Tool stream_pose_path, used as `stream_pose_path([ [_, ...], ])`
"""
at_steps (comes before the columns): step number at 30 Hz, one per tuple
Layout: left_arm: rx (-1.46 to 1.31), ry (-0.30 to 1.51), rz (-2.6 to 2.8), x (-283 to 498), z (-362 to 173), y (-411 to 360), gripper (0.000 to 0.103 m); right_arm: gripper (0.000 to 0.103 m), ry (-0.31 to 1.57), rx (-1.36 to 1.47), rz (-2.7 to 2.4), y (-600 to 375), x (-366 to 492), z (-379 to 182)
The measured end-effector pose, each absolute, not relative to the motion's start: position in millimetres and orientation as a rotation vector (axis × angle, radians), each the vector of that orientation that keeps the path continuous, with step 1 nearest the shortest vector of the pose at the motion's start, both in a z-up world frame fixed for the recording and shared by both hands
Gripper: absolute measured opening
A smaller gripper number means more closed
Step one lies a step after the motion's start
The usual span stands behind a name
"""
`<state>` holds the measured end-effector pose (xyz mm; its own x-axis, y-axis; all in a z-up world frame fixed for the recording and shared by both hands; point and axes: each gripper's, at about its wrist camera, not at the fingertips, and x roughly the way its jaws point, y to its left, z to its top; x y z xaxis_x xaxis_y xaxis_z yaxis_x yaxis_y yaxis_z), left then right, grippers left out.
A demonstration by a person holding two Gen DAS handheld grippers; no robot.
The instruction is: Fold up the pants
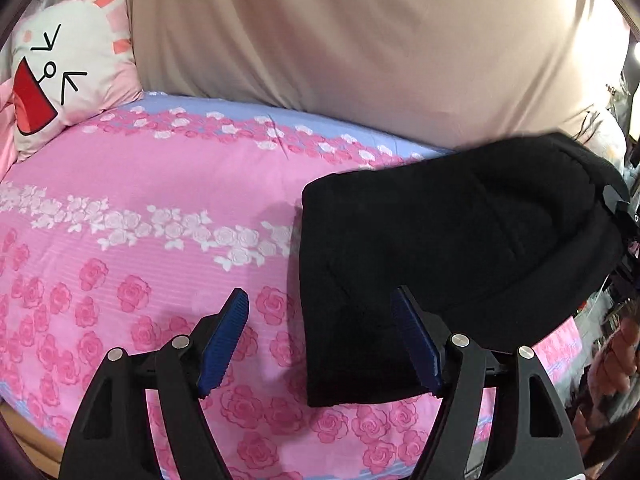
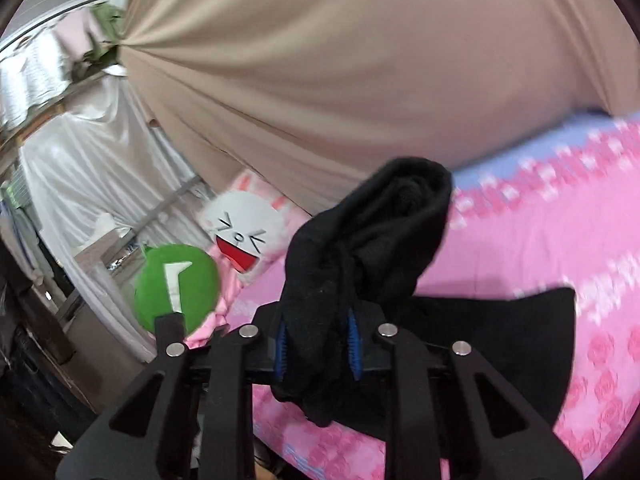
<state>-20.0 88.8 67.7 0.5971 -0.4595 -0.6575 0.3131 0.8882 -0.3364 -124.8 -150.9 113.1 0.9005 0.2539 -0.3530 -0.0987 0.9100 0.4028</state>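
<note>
Black pants (image 1: 460, 248) lie folded on the pink rose bedsheet (image 1: 132, 216), with their right part lifted off the bed. My left gripper (image 1: 320, 312) is open and empty just in front of the pants' near left corner; its right finger (image 1: 416, 344) overlaps the cloth edge. My right gripper (image 2: 318, 340) is shut on a bunched fold of the black pants (image 2: 360, 240) and holds it up above the bed. The rest of the pants (image 2: 500, 344) lies on the sheet below.
A white rabbit-face pillow (image 1: 68, 68) leans at the bed's far left and also shows in the right wrist view (image 2: 244, 232). A green round cushion (image 2: 176, 284) sits beside it. A beige curtain (image 1: 360, 40) hangs behind the bed. Clutter stands at the far right (image 1: 624, 320).
</note>
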Motion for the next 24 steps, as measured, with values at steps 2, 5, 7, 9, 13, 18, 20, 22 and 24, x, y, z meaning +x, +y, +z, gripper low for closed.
stream_pose_path([
  [2, -0.204, 0.816, -0.463, -19, 67, 89, 0.071, 0.021, 0.498, 0.299, -0.020, -162, -123, 76],
  [5, -0.200, 0.840, -0.481, -20, 57, 85, 0.071, 0.023, 0.702, 0.267, -0.279, -191, -122, 2],
  [7, -0.181, 0.871, -0.495, -19, 47, 76, 0.071, 0.028, 0.689, 0.345, -0.254, -201, -138, -14],
  [9, -0.175, 0.907, -0.507, -17, 36, 65, 0.071, 0.038, 0.669, 0.354, -0.254, -199, -150, -6],
  [13, -0.242, 0.964, -0.556, -11, 21, 57, 0.071, 0.060, 0.654, 0.300, -0.274, -195, -156, 13],
  [18, -0.296, 1.016, -0.550, -6, -1, 49, 0.079, 0.080, 0.661, 0.374, -0.307, -216, -159, 6],
  [20, -0.358, 1.047, -0.574, 0, -9, 50, 0.083, 0.079, 0.650, 0.446, -0.290, -225, -159, 2],
  [22, -0.443, 1.081, -0.593, 6, -19, 55, 0.086, 0.079, 0.609, 0.450, -0.282, -221, -163, 8],
  [24, -0.451, 1.073, -0.597, 4, -19, 55, 0.086, 0.079, 0.596, 0.421, -0.252, -213, -159, 16],
])
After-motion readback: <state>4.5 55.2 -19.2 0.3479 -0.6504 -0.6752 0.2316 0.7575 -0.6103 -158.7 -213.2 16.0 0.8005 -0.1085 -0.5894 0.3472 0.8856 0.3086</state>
